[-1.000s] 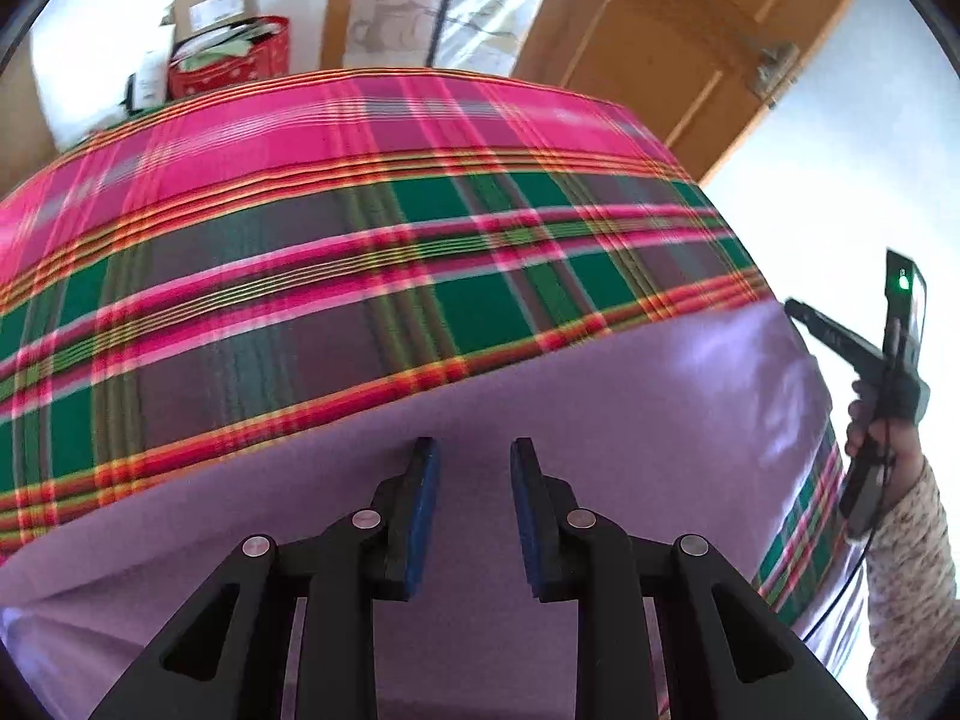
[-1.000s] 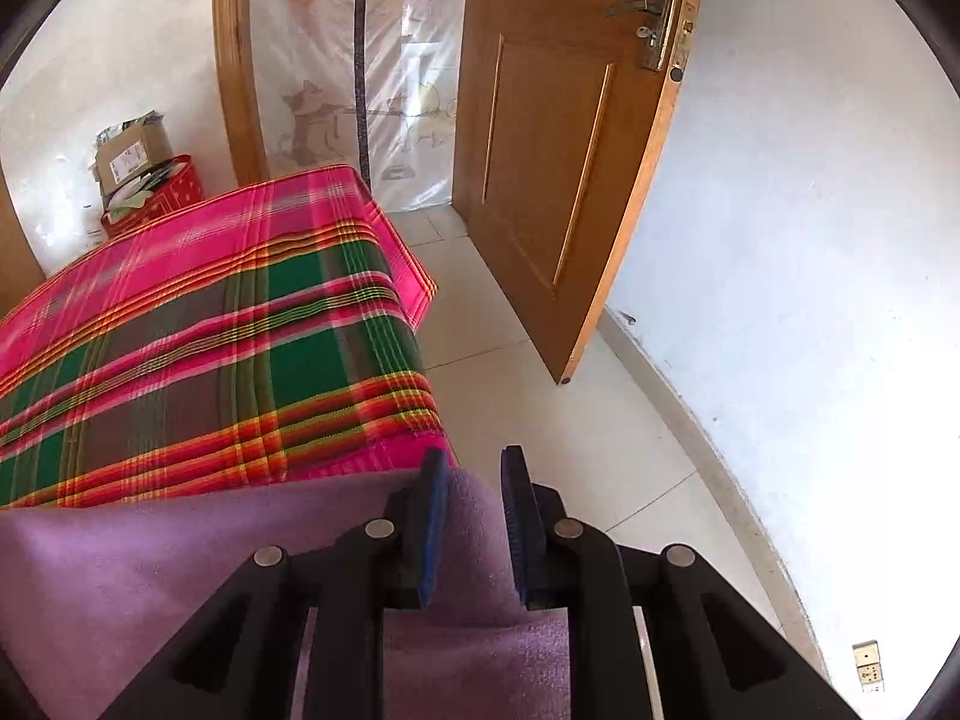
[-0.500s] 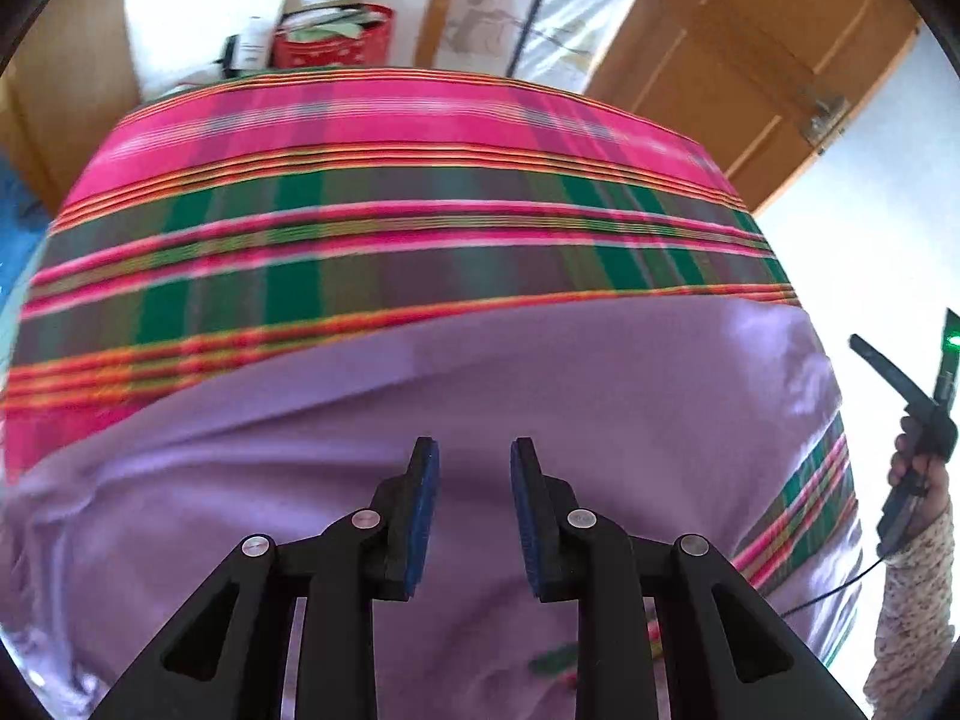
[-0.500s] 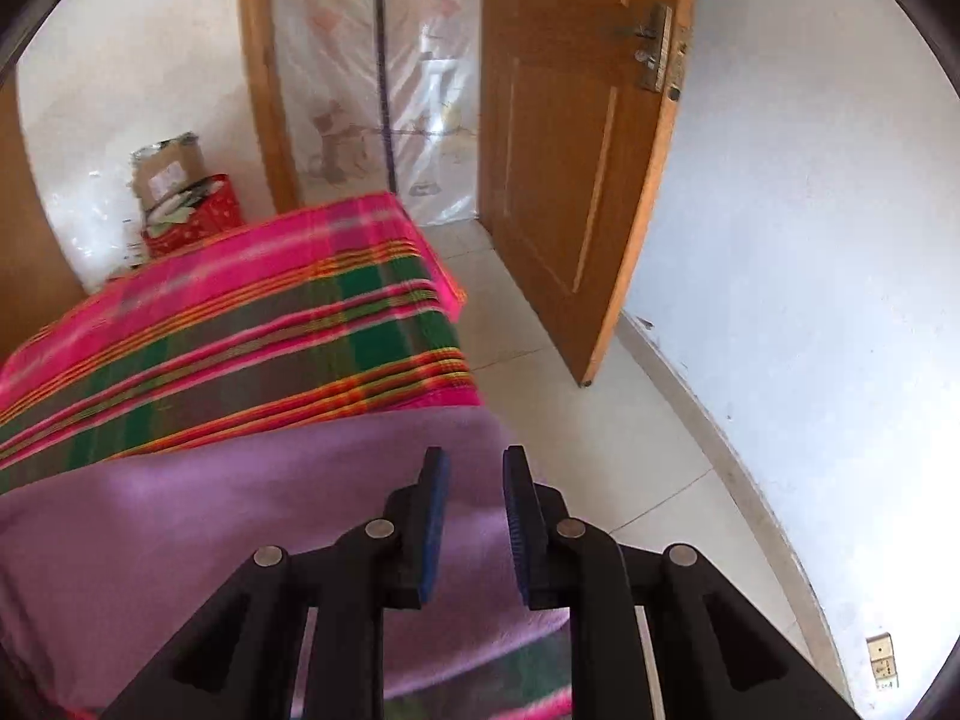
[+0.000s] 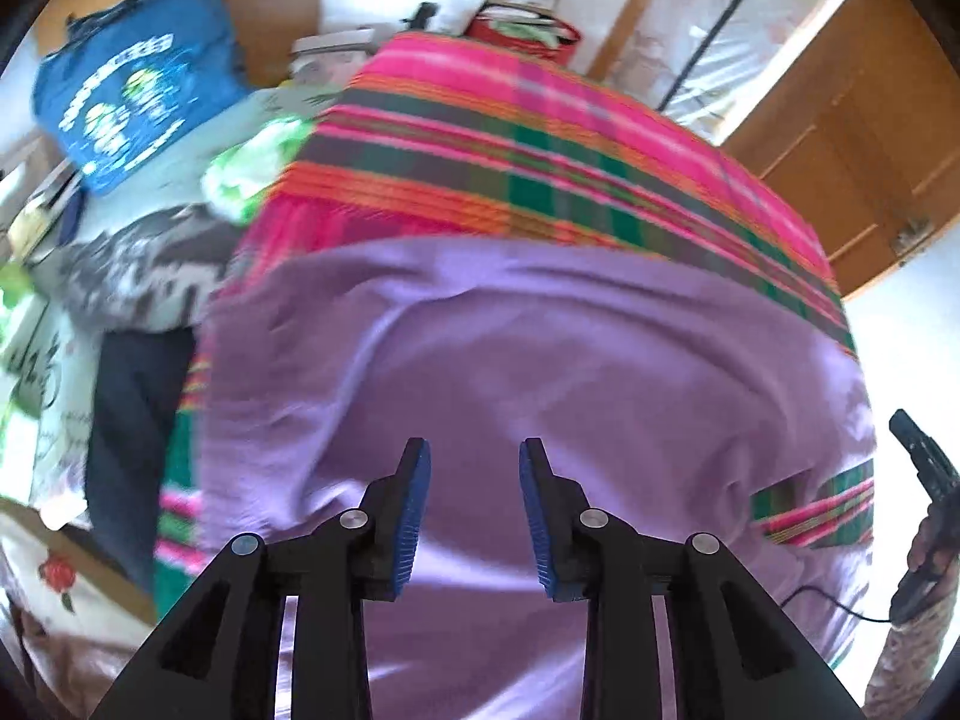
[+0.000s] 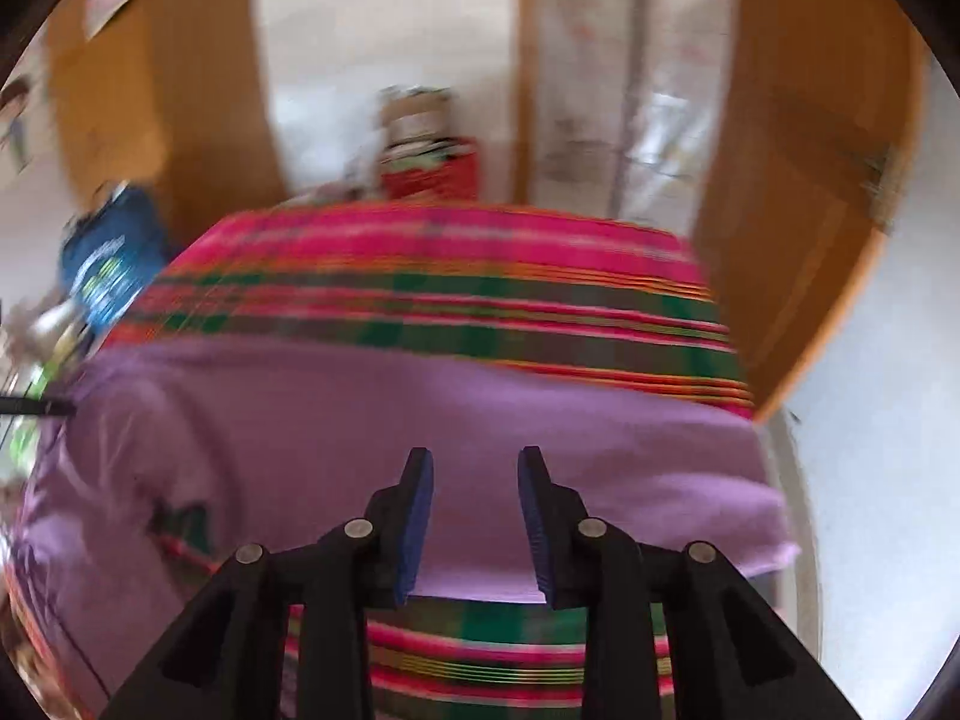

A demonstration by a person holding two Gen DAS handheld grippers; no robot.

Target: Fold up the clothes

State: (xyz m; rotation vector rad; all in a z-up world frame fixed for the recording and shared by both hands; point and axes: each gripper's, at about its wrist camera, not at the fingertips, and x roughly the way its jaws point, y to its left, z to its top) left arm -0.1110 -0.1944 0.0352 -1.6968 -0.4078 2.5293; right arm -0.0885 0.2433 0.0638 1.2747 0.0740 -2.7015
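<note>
Both grippers empty — purple garment (image 5: 540, 360) apparently flat.

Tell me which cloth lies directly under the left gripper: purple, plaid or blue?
The plain purple garment; the plaid cloth lies beyond it, the blue one far left.

A pink, green and orange striped blanket (image 5: 540, 138) covers the bed. A blue cloth bag with white letters (image 5: 132, 102) hangs to its left. A red box full of papers (image 6: 429, 171) sits behind it, near a brown wooden door (image 6: 804, 192).
</note>
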